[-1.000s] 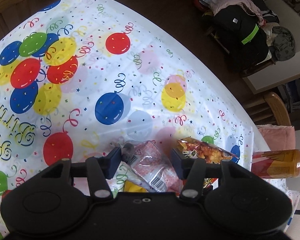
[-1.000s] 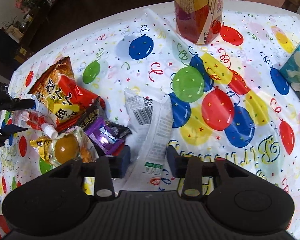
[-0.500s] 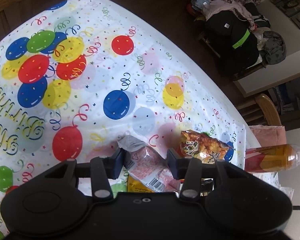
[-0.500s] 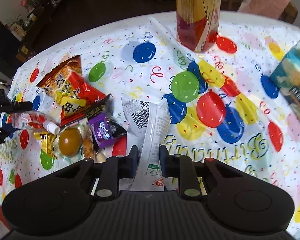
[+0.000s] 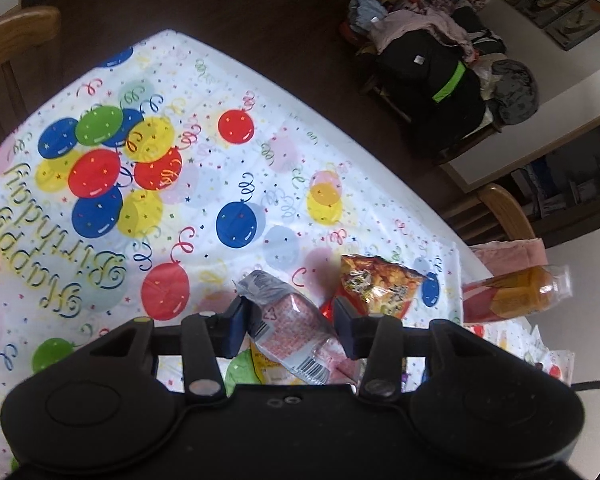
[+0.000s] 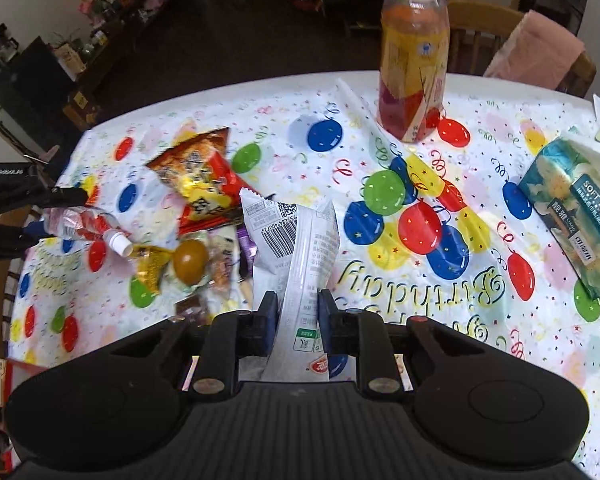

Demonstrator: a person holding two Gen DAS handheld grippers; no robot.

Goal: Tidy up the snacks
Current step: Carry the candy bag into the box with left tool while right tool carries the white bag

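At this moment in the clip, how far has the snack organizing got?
Early: nothing looks sorted yet. In hand: the right gripper is shut on the white packet, and the left gripper is shut on the pink pouch. Left: the red chip bag and the small wrapped snacks lie heaped together.

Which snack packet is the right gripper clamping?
The white barcoded packet, pinched upright in the right gripper; the red-orange chip bag lies flat, untouched.

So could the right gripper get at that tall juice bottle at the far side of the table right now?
Probably not as things stand. The right gripper has its jaws shut on a white packet, so they are full. The path to the juice bottle looks free across bare tablecloth, but the packet must go first.
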